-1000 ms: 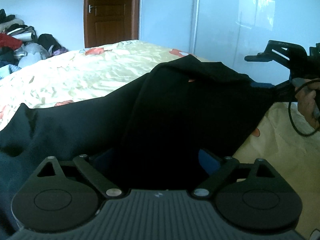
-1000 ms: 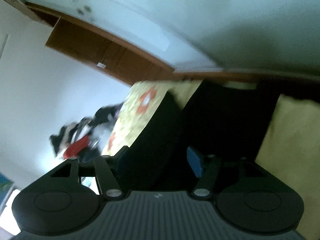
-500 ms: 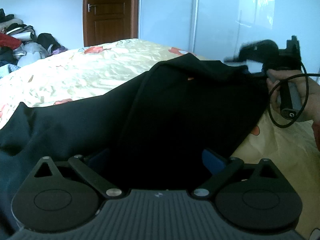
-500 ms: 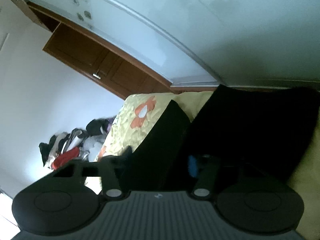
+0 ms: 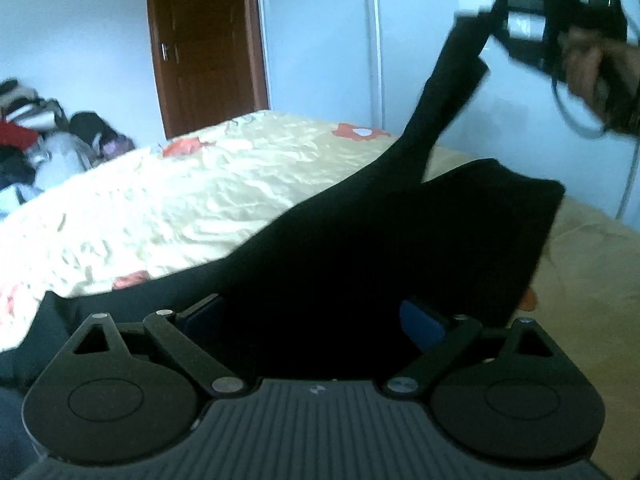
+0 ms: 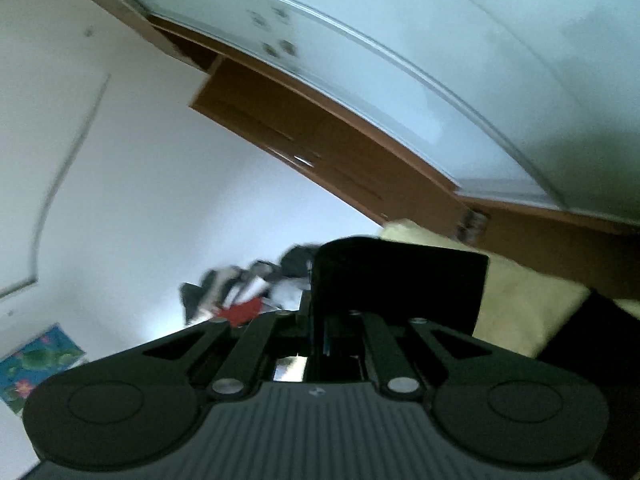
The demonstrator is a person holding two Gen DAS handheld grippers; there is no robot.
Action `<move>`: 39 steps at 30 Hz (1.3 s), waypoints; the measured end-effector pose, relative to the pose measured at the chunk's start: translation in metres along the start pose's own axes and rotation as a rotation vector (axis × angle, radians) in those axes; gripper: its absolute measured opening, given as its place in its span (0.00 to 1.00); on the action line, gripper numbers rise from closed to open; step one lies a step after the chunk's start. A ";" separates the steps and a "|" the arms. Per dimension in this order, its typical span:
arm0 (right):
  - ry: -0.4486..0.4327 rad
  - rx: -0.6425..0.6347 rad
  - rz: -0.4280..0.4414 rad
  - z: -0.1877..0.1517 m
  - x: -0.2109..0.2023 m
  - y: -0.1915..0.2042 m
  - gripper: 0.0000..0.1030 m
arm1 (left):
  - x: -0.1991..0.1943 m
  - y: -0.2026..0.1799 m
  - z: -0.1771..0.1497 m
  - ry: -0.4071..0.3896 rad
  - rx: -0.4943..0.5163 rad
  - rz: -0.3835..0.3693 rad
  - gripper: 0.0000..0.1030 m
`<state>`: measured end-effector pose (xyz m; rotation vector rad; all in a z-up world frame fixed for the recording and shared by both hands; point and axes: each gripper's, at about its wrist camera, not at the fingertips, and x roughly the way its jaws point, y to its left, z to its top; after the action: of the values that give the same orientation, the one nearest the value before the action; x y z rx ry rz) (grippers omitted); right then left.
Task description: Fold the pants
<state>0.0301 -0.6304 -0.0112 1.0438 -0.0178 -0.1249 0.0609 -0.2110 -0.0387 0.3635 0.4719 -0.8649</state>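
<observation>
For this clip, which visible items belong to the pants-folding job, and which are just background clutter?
Job:
black pants
right gripper, shut on one pants end, lifted
left gripper, pants fabric between its fingers
bed, where the pants partly rest

Lying about:
clothes pile by the wall
wooden door
wardrobe panels

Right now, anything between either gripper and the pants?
Nothing visible. The right gripper is shut on a raised end of the pants, lifted above the bed. The left gripper has the dark fabric between its fingers; whether it is clamped cannot be told.
</observation>
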 end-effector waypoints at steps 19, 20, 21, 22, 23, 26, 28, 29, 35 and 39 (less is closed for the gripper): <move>-0.079 -0.004 0.158 0.031 0.009 0.023 0.04 | -0.053 0.047 0.035 -0.275 -0.256 0.166 0.11; -0.112 -0.028 0.192 0.033 0.002 0.026 0.04 | -0.059 0.047 0.039 -0.302 -0.244 0.176 0.11; -0.134 -0.051 0.210 0.034 -0.006 0.026 0.04 | -0.061 0.043 0.041 -0.291 -0.216 0.169 0.10; -0.136 -0.070 0.183 0.033 -0.011 0.023 0.04 | -0.057 0.036 0.040 -0.253 -0.181 0.153 0.10; -0.122 -0.083 0.126 0.031 -0.015 0.016 0.04 | -0.052 0.029 0.037 -0.212 -0.157 0.130 0.10; -0.065 -0.013 -0.079 0.022 -0.027 -0.033 0.04 | -0.027 0.007 0.012 -0.066 -0.121 0.016 0.10; -0.046 0.073 -0.177 0.013 -0.042 -0.071 0.04 | -0.013 -0.003 -0.004 0.021 -0.113 -0.031 0.10; -0.038 0.092 -0.211 0.009 -0.048 -0.082 0.04 | -0.008 -0.007 -0.010 0.052 -0.108 -0.047 0.10; -0.007 0.109 -0.279 0.001 -0.065 -0.106 0.04 | -0.015 -0.003 -0.015 0.036 -0.096 -0.043 0.10; 0.002 0.064 -0.276 0.001 -0.069 -0.098 0.04 | -0.015 -0.008 -0.012 0.038 -0.097 -0.041 0.11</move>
<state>-0.0481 -0.6717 -0.0921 1.1067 0.1256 -0.3755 0.0430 -0.2006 -0.0422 0.2828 0.5561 -0.8728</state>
